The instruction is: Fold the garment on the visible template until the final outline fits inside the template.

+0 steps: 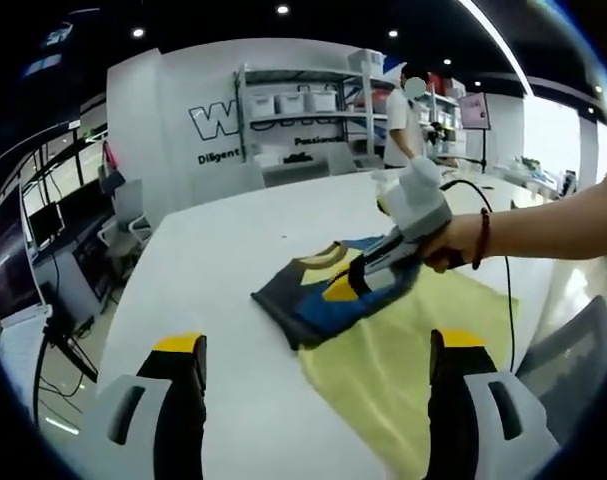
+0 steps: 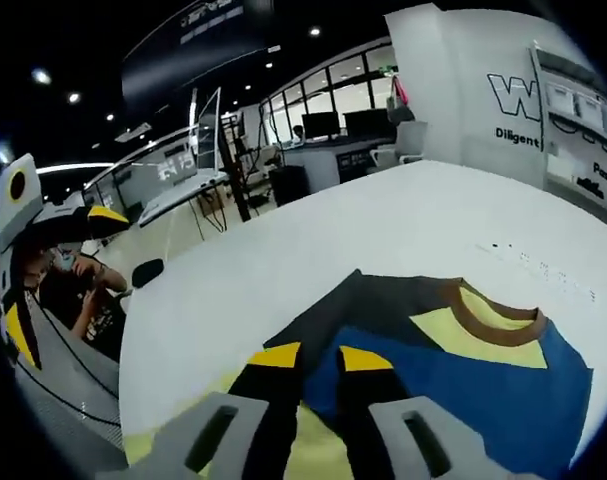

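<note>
The left claw (image 1: pixel 316 372) hangs released above the white table (image 1: pixel 223 260). Beyond it, the right claw (image 2: pixel 316 362) is clenched on the shirt's (image 1: pixel 323 295) edge. The shirt lies folded but half off the yellow template (image 1: pixel 413 350), so tucking it inside remains.

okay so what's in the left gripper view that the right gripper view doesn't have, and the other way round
Left gripper view: the person's hand holding the right gripper, which pinches the garment; the shelving against the wall; the left gripper open over the table.

Right gripper view: the desks with monitors, and the garment's brown collar close up.

Both: the blue, grey and yellow garment, partly on the yellow template, and the white table.
</note>
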The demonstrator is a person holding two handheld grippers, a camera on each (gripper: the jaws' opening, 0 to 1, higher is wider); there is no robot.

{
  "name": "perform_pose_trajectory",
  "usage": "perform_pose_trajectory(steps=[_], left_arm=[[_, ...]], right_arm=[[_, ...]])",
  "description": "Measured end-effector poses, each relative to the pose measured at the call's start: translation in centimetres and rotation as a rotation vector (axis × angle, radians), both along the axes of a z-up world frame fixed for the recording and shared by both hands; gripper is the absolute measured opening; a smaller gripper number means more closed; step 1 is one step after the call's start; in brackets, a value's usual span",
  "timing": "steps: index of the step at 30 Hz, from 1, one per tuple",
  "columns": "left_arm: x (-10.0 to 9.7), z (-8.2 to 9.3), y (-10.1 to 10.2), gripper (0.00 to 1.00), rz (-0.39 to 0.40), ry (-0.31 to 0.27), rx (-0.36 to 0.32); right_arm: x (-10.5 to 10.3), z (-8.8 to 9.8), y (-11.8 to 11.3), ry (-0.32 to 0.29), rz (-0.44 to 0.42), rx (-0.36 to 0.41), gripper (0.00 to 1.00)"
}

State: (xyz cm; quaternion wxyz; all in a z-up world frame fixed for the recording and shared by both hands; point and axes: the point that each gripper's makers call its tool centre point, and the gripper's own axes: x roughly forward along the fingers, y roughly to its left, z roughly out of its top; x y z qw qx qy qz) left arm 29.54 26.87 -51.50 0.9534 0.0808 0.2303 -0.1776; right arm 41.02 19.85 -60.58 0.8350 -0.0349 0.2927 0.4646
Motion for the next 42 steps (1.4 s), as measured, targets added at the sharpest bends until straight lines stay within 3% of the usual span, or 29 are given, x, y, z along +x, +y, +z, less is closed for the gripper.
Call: perform_pose_trajectory(steps=[5,16,20,35,42], left_arm=[[0.3,-0.2,-0.4,0.96,-0.013,0.005,-0.005],[0.6,-0.2,-1.4,0.99,-0.039,-0.001,0.004],[0.7,-0.3,-2.7,0.99,-0.072,0.008,-0.005],[0.8,-0.8,-4.3,0.98,-0.122,0.018,0.006],[0.6,-1.1,-4.7,0.98,-0.138,0.028,0.012]], right_arm=[[0.5,1.1,-2.3,-0.002,-0.071,0.045,0.21],[1.0,1.8,-5.7,0.026,-0.177,0.07,0.45],[0.5,2.3,-9.7,0.023,-0.272,0.082,0.49],[-1.1,0.2,-14.7,0.06,-0.393,0.046,0.53],[-1.5,-1.4,-16.5,0.075,-0.432,-0.029,0.53]])
